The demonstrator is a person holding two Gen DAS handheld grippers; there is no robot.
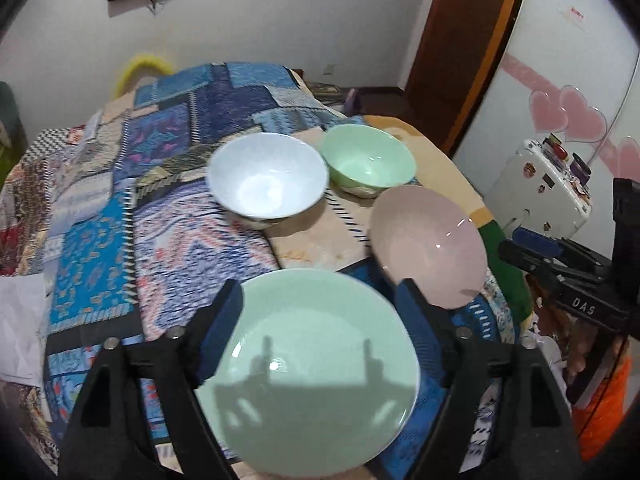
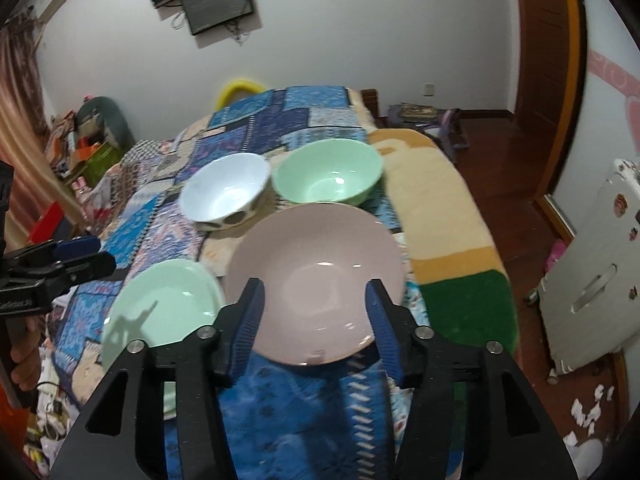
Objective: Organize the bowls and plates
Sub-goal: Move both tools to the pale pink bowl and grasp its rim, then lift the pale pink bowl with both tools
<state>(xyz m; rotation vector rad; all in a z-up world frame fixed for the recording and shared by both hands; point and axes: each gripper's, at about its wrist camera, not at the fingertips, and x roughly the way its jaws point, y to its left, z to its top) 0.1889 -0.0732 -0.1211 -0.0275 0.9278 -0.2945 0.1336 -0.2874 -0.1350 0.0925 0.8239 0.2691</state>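
Four dishes sit on a patchwork-covered bed. A green plate lies nearest, and my left gripper is open above its near part. A pink plate lies to its right, and my right gripper is open over its near rim. Behind them stand a white bowl and a green bowl, side by side. In the right wrist view the green plate, white bowl and green bowl show too. Each gripper shows in the other's view, the right one and the left one.
The blue patchwork blanket covers the bed, with a beige, yellow and green blanket along its right side. A white suitcase stands on the wooden floor to the right. Clutter lies by the left wall.
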